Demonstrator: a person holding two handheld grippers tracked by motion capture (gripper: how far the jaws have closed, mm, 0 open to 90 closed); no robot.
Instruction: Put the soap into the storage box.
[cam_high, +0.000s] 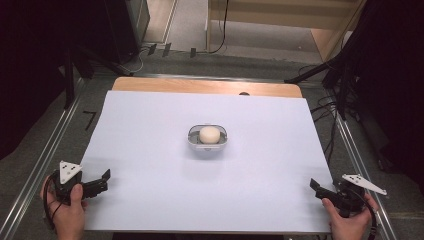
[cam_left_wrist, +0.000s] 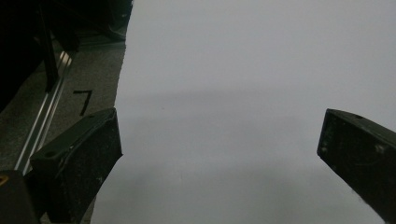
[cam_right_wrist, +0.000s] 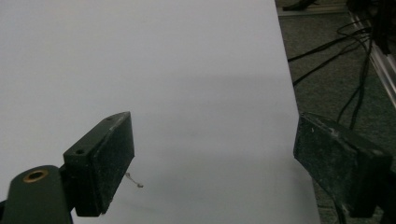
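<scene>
**Round white ball in its container, both grippers parked wide**

The round white ball (cam_high: 209, 134) sits in a small white container (cam_high: 192, 139) mid-worktop, well ahead of both sets of fingers and between them. The left gripper (cam_high: 101, 181) rests at the near left edge of the white worktop (cam_high: 150, 150), fingers (cam_left_wrist: 79, 158) spread apart, nothing between them. The right gripper (cam_high: 318, 187) is at the near right edge, fingers (cam_right_wrist: 100, 161) released and empty too. On the floor beside the left fingers, a black mark like a "7" (cam_left_wrist: 83, 100).
</scene>
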